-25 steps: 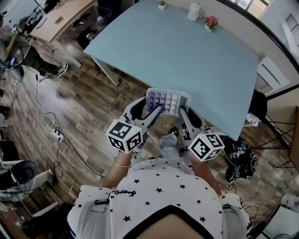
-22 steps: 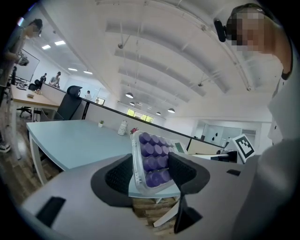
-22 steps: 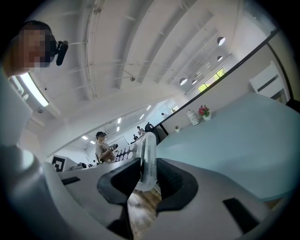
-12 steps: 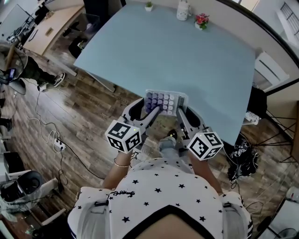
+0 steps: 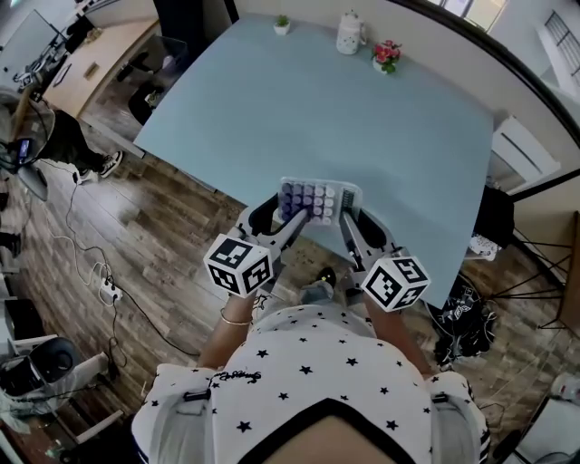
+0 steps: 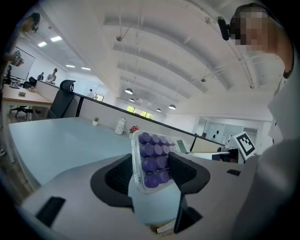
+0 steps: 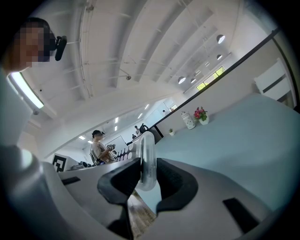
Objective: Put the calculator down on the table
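The calculator (image 5: 319,199) has purple keys under a clear cover and is held in the air over the near edge of the light blue table (image 5: 362,109). My left gripper (image 5: 294,216) is shut on its left side, and my right gripper (image 5: 347,223) is shut on its right side. In the left gripper view the calculator (image 6: 152,159) stands on edge between the dark pads of the left gripper (image 6: 152,174). In the right gripper view only the calculator's thin clear rim (image 7: 146,159) shows, pinched by the right gripper (image 7: 146,182).
A white teapot (image 5: 350,34), a flower pot (image 5: 386,54) and a small plant (image 5: 283,24) stand at the table's far edge. Wooden floor with cables and a power strip (image 5: 107,290) lies to the left. Dark bags (image 5: 467,313) sit at the right.
Both grippers have carried the calculator forward, from the floor side of the table's near edge to over that edge. The grip on it looks the same.
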Tool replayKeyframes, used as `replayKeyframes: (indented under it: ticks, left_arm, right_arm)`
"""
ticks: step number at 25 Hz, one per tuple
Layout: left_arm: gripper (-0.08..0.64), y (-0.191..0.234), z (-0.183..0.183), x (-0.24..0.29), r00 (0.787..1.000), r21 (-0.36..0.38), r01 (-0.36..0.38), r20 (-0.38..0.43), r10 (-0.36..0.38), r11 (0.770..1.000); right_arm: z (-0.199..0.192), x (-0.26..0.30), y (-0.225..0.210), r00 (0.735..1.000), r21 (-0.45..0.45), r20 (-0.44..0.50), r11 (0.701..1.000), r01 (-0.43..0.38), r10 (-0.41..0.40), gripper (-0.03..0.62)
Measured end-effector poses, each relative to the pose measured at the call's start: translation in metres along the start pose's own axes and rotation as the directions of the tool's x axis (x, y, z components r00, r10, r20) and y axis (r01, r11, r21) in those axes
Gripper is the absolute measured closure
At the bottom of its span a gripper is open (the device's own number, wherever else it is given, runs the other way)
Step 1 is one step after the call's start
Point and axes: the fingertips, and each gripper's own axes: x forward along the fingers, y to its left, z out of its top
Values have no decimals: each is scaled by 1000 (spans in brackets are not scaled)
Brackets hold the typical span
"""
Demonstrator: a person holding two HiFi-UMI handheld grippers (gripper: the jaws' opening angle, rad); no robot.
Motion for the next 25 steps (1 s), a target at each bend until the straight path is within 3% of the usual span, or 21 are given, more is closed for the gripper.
replayKeyframes:
  ticks: [13, 25]
  left_arm:
    - [308, 12, 4, 48, 996, 9, 63, -57, -63, 998]
    - [304, 50, 21, 103, 975, 19, 170, -147, -165, 985]
  right_arm:
    - [15, 16, -34, 997, 19, 19, 997, 73, -73, 489]
    - [32, 59, -61, 979, 47, 39, 980, 196, -198, 489]
